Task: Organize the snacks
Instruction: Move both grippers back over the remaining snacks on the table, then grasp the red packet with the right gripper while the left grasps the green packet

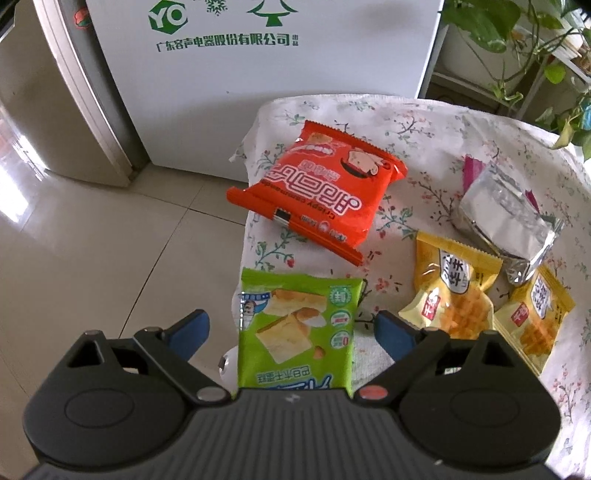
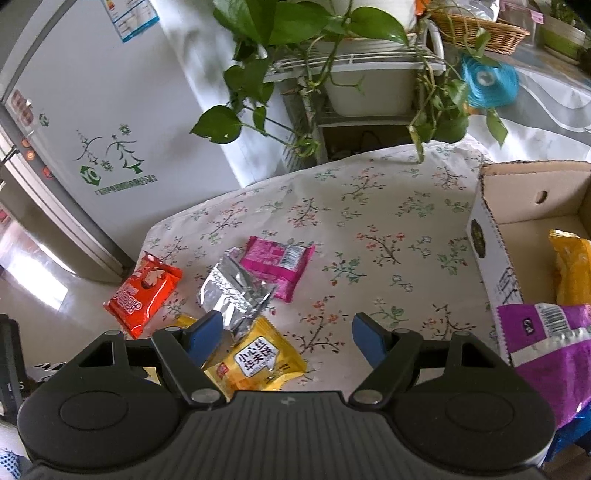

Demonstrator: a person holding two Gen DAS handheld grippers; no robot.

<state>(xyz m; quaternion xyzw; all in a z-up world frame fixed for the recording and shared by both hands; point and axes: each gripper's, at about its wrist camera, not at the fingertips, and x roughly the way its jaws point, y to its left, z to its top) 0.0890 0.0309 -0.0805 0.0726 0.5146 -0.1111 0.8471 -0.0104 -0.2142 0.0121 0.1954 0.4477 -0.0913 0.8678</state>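
Both of my jaws are standing apart and pressing on nothing. My left gripper [image 1: 291, 332] is hanging over the near edge of the table, and the green snack packet [image 1: 295, 332] is lying between its blue fingers [image 1: 190, 332], but the pads are not touching it on either side. Behind the green packet, the orange packet [image 1: 317, 192] is resting on the flowered tablecloth [image 1: 424, 122], with one end reaching past the table edge. To the right of it, the silver foil packet [image 1: 506, 206] is lying partly over a pink packet [image 1: 471, 168] and is touching the two yellow packets [image 1: 454, 291] that are sitting side by side near me. My right gripper [image 2: 288, 338] is also wide and holding nothing; one yellow packet [image 2: 258, 362] is lying under the space between its fingers, closer to the left finger, and I cannot tell if the finger is touching it. In the right wrist view the silver foil packet is just behind this yellow one, the pink packet is behind the foil, and the orange one is far to the left. On the right side the cardboard box [image 2: 495, 251] is standing open on the table, with a yellow bag [image 2: 572, 269] and a purple bag [image 2: 550, 343] inside it. A white refrigerator [image 1: 258, 55] and a green trailing plant [image 2: 295, 26] are standing behind the table.
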